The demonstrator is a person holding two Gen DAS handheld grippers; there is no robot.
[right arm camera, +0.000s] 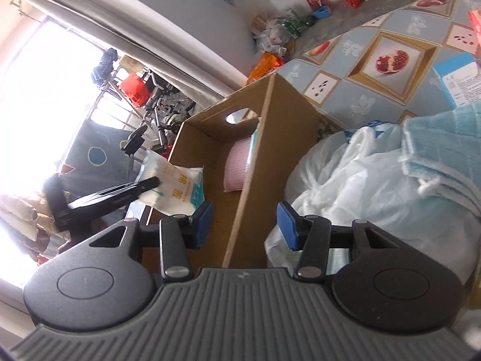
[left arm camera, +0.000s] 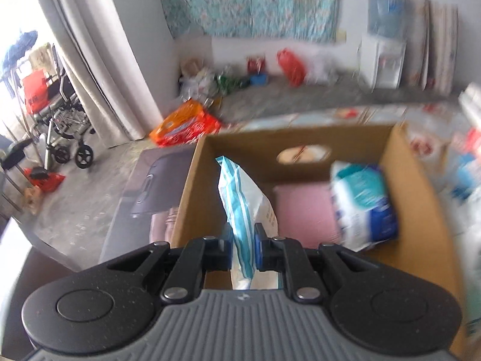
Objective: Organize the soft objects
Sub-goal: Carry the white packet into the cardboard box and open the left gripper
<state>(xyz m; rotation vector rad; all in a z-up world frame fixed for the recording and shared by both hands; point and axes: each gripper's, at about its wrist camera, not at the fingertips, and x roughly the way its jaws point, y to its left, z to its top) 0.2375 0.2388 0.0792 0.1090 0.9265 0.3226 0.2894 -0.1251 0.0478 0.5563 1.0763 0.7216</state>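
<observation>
soft tissue pack pinched in the left gripper [left arm camera: 243, 245], carried over the open cardboard box [left arm camera: 192, 186]

the left jaws are nearly closed on the tissue pack [left arm camera: 240, 198], gripping its near edge so the rest stands up beyond the fingertips over the box; it looks light, squashy and slick in its plastic wrap, so a pinch on the thin seam edge may slide, and a hold deeper on the body would likely be surer. beyond the fingertips, inside the box, lie a pink cloth [left arm camera: 303, 210] and, to their right, a blue-and-white soft pack [left arm camera: 363, 204]. the right gripper [right arm camera: 245, 224] stands part open and holds nothing, its jaws straddling the box wall; just right of its right finger is a white plastic bag [right arm camera: 345, 180] with a light blue towel [right arm camera: 445, 150] on it, both limp and easy to bunch.
</observation>
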